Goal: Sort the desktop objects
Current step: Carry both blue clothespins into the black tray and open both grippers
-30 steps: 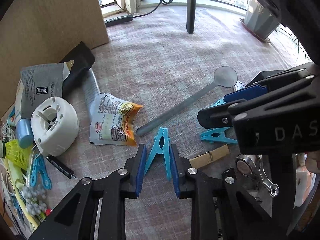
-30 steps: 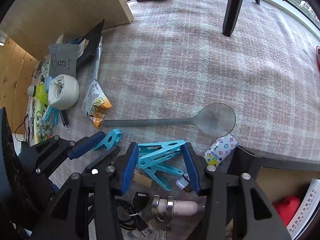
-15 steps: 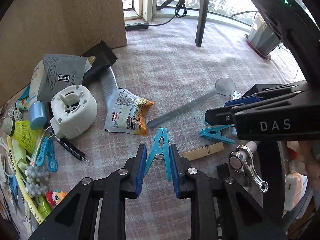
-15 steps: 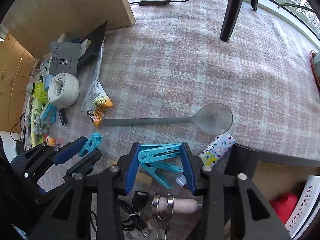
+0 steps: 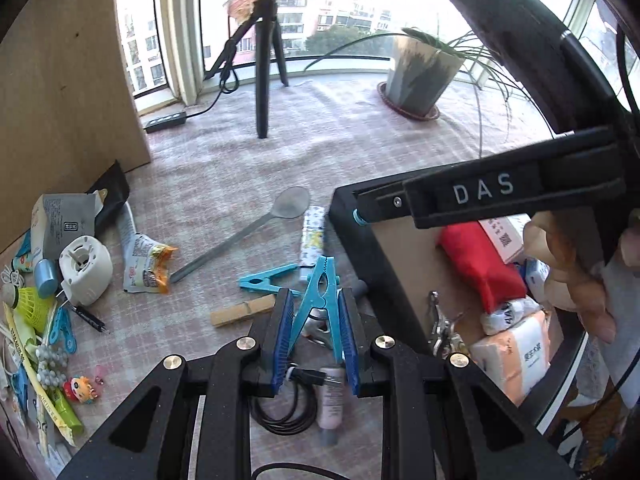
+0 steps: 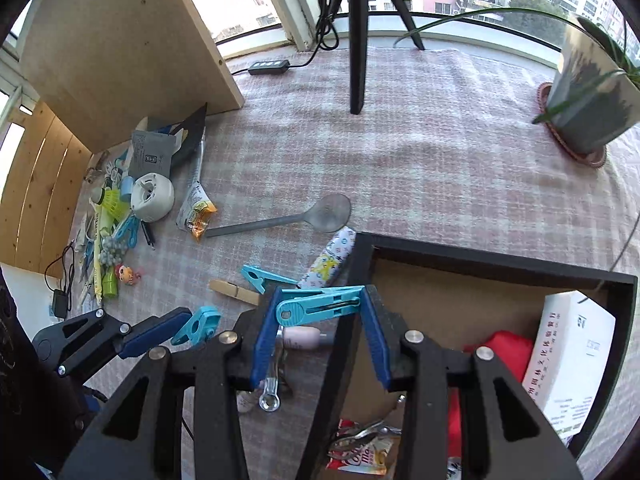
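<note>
While two pegs (image 5: pixel 318 300) (image 6: pixel 320 306) are gripped, one (image 5: pixel 266 280) lies loose.

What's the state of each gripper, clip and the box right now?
left gripper: shut on a blue clothespin, lifted off the cloth.
right gripper: shut on a second blue clothespin, held crosswise.
third blue clothespin: loose on the cloth.
wooden clothespin: loose, lying flat.
black box: open-topped, partly filled.
</note>
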